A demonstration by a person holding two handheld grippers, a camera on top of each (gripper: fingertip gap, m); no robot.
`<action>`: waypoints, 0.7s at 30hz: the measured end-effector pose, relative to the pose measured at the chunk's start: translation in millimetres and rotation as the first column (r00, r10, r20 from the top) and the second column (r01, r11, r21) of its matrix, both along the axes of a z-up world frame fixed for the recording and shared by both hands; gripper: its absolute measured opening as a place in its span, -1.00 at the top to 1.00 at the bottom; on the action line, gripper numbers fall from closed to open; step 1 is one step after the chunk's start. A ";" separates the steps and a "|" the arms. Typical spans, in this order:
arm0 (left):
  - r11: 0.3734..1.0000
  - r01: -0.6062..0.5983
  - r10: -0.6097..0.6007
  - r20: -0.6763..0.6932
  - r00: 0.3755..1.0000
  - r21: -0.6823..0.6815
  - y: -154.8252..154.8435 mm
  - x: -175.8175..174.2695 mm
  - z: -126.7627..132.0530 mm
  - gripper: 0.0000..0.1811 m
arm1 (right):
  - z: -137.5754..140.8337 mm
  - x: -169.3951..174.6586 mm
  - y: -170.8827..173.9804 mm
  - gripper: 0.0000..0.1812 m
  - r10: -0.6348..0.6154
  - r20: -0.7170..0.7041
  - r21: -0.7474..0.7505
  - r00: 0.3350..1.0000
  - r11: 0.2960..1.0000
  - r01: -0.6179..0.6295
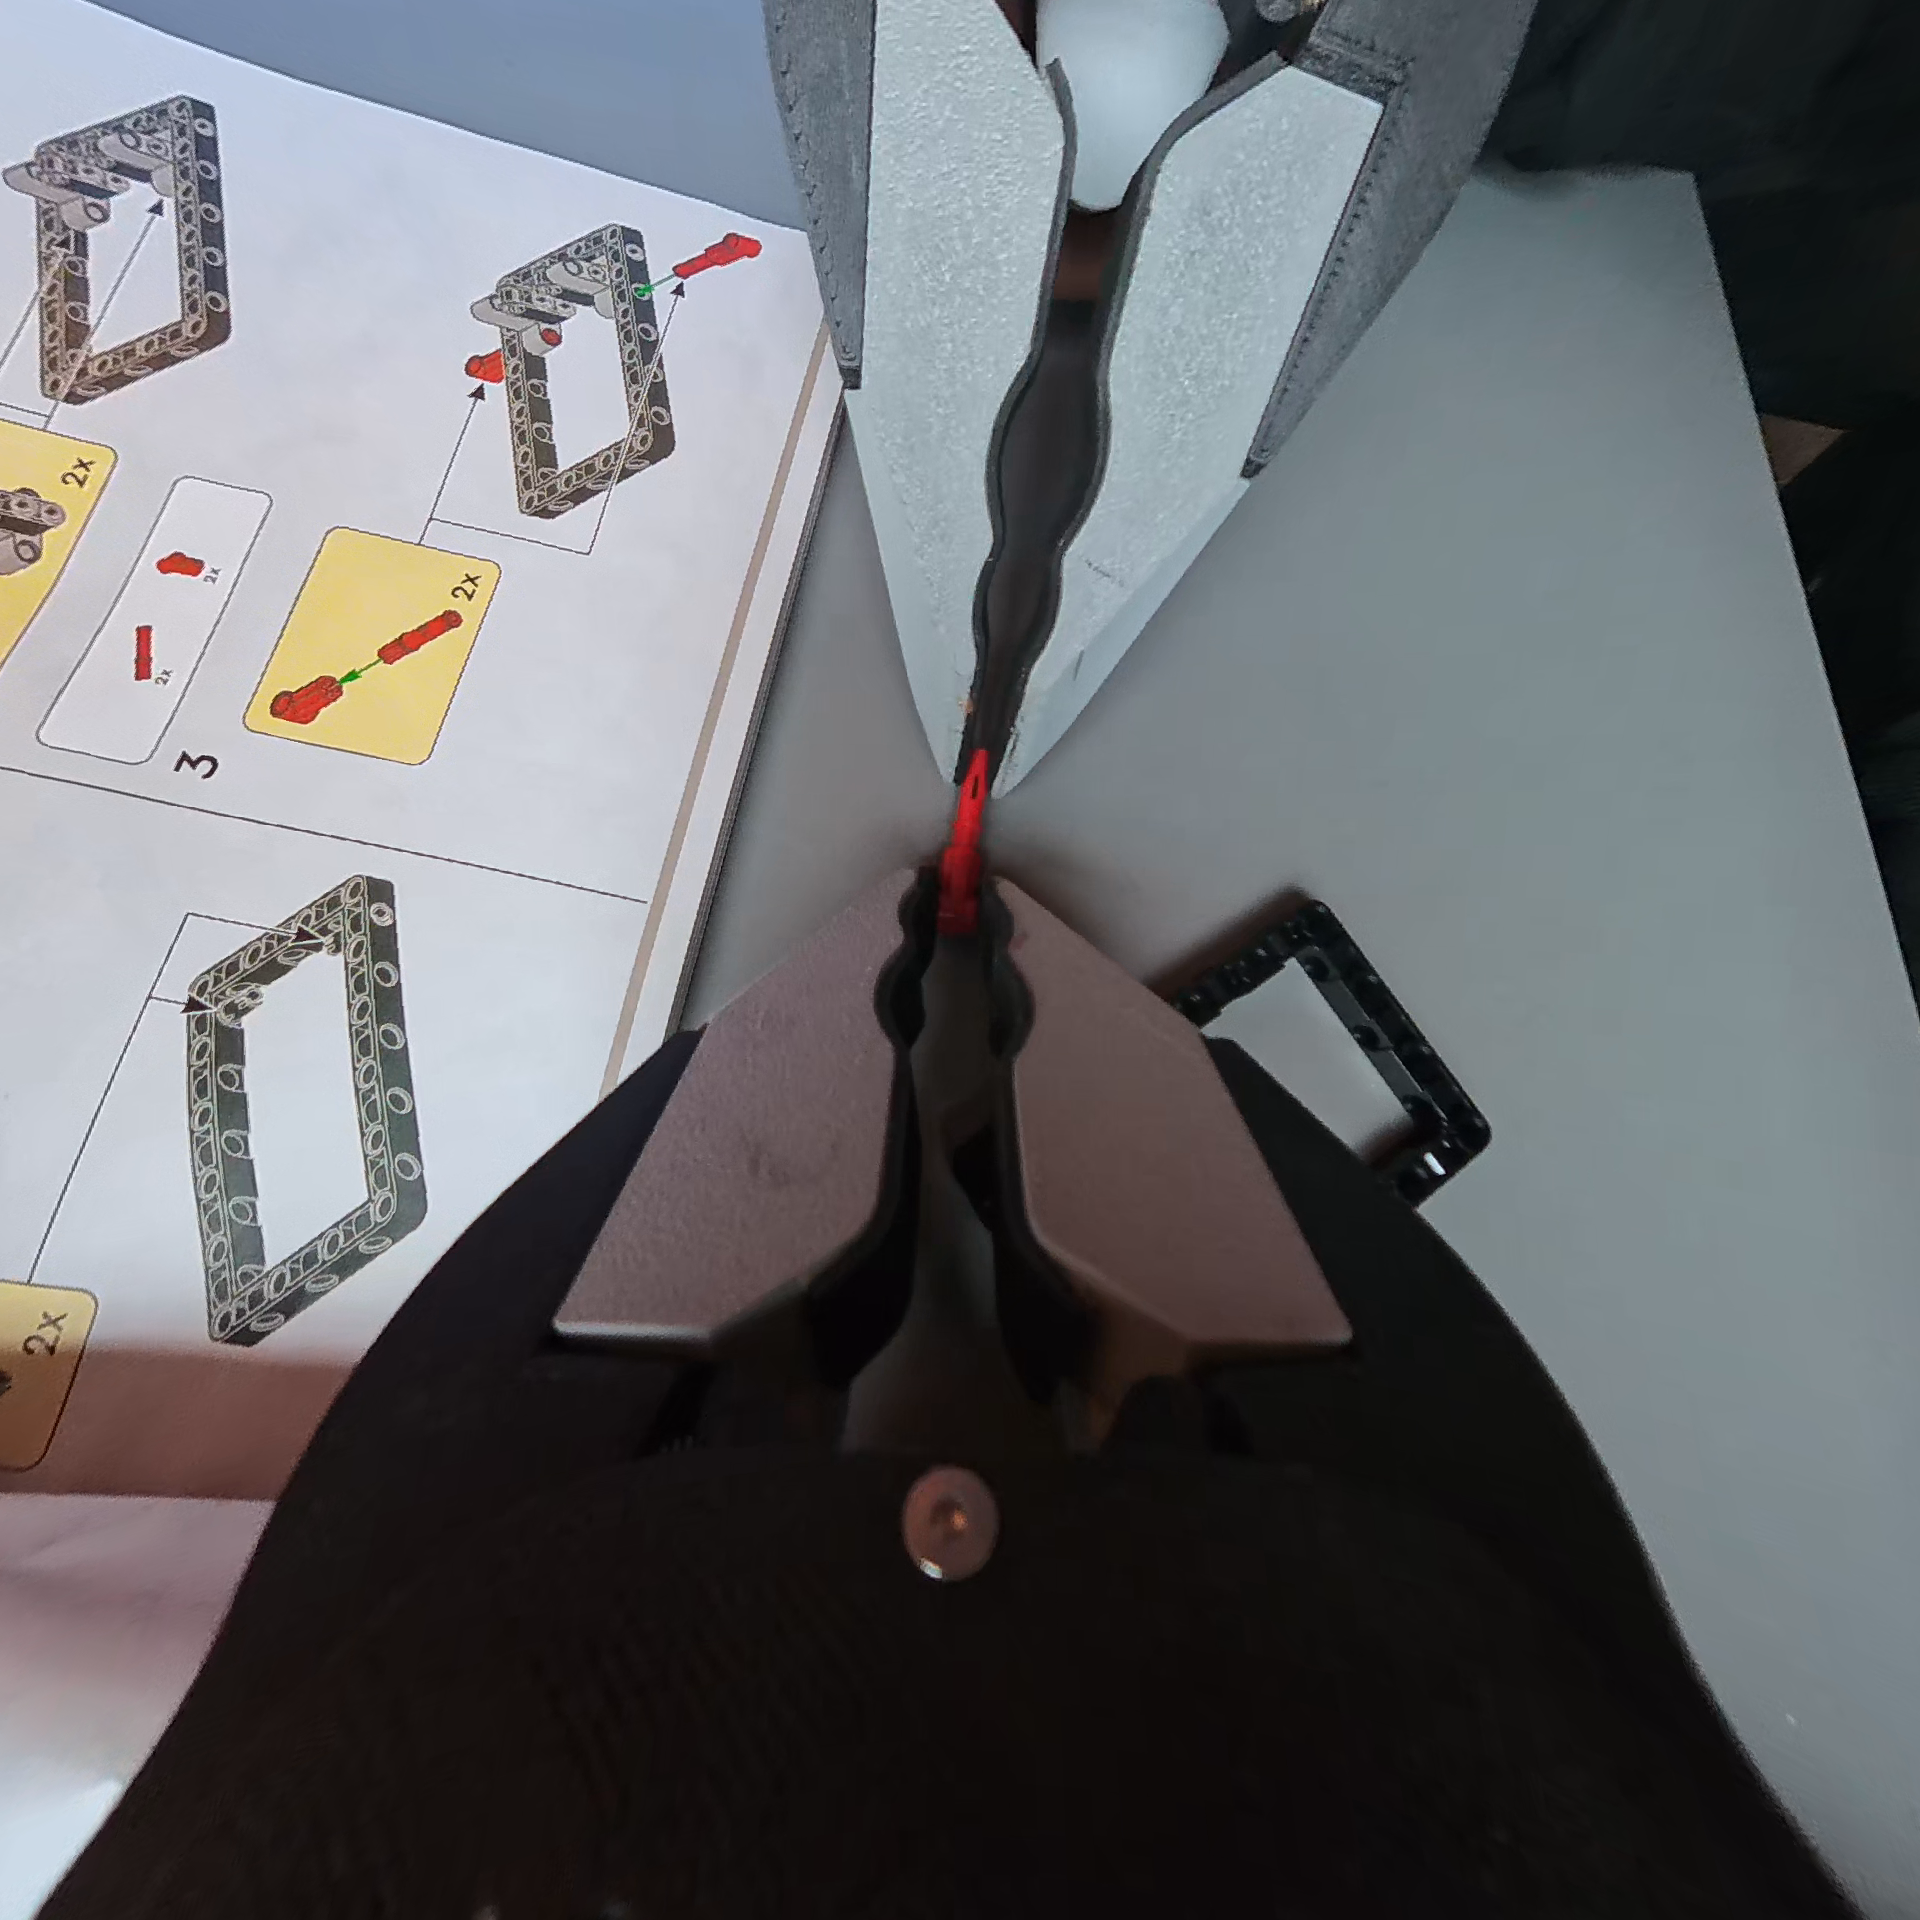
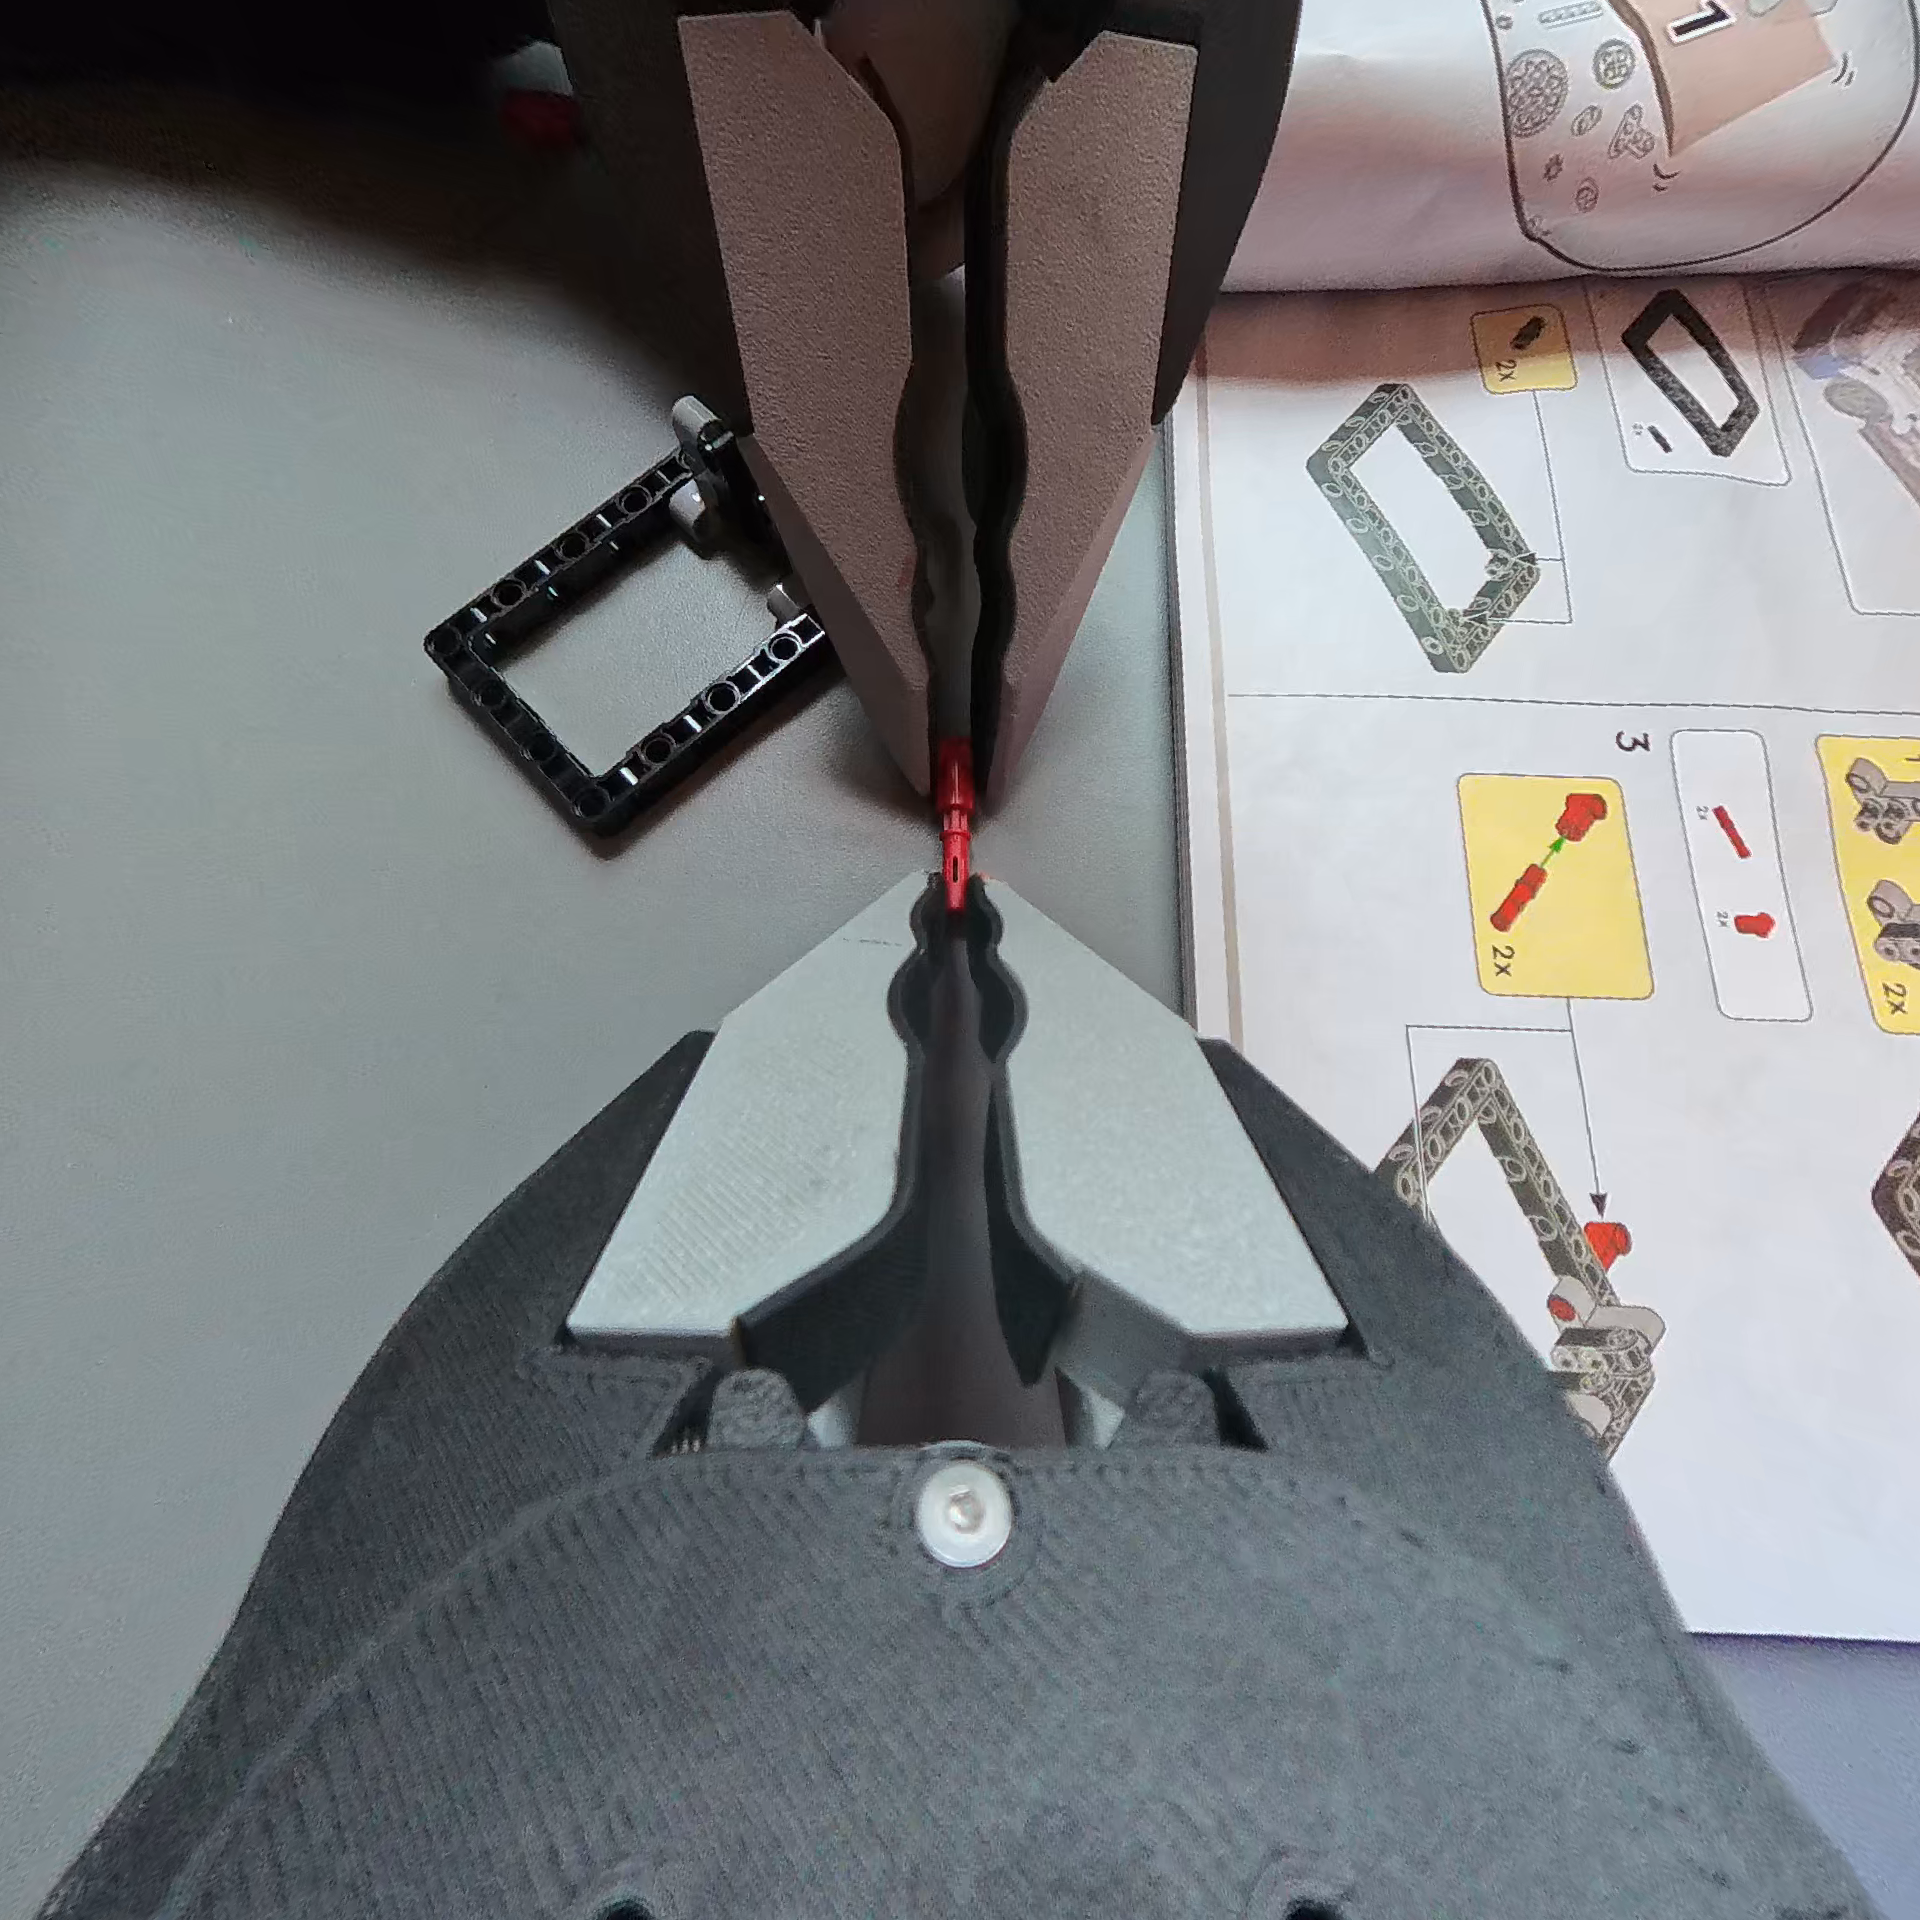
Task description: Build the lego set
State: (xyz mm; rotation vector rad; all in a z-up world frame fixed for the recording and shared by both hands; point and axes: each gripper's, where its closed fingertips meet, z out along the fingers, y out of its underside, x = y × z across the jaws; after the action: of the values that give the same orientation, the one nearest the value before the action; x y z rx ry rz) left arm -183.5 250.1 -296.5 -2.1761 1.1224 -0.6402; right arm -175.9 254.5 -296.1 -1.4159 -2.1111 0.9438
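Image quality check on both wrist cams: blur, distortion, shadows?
Left wrist view: own left hand-held gripper soft and dark, red pin slightly blurred, booklet sharp but fisheye-bent. Right wrist view: pin and black frame crisp, even light, soft shadow beside the frame.

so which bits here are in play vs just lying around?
In play: left gripper and right gripper, tip to tip, both clamped on the red pin assembly; open instruction booklet.
Lying about: black frame flat on the table, untouched.
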 end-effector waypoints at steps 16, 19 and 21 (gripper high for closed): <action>1.000 -0.006 0.007 -0.012 1.000 0.004 1.1 -2.7 -0.5 0.94 | 0.0 -6.5 -0.1 0.99 0.005 -0.005 0.036 1.000 0.999 -0.005; 1.000 -0.008 0.008 -0.016 1.000 0.004 1.3 -2.7 -0.6 0.94 | 0.0 -7.4 -0.2 0.99 0.009 -0.004 0.035 1.000 0.999 -0.008; 1.000 -0.009 0.009 -0.018 1.000 0.004 1.4 -2.8 -0.7 0.94 | 0.0 -8.2 -0.5 0.99 0.013 -0.005 0.039 1.000 0.999 -0.012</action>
State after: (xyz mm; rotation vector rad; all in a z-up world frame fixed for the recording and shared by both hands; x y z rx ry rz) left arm -186.3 251.5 -297.2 -2.1866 1.1217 -0.6157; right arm -184.1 254.0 -296.2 -1.3814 -2.1255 0.9051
